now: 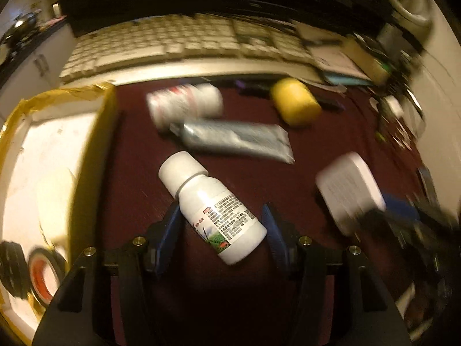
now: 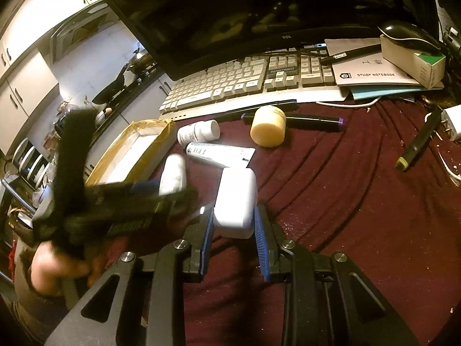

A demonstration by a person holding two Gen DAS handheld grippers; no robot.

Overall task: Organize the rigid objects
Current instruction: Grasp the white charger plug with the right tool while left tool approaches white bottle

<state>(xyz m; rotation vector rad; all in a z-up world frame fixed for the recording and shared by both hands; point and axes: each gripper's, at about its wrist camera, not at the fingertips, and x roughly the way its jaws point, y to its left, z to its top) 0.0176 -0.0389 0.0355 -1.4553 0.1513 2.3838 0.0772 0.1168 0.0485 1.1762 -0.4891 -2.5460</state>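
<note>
- The left gripper hangs low over the maroon cloth on the bench, its jaws released, one on each side of a white bottle that lies on its side with the cap pointing away; the left pad looks close to the bottle, though whether it touches I cannot tell
- The right gripper has its jaws clenched on a white case, both blue pads against its sides
- Beyond the bottle a grey tube lies flat, and just past it a second, labelled bottle on its side
- A yellow jar lies tipped over near them, close to the keyboard
- A taped cardboard box sits at the left edge of the cloth; a roll of tape rests in its near corner
- A dark marker lies behind the jar in the right wrist view, with a green-tipped one well apart to the right
- A monitor stands behind the keyboard, and a notebook overlaps the keyboard's right end
</note>
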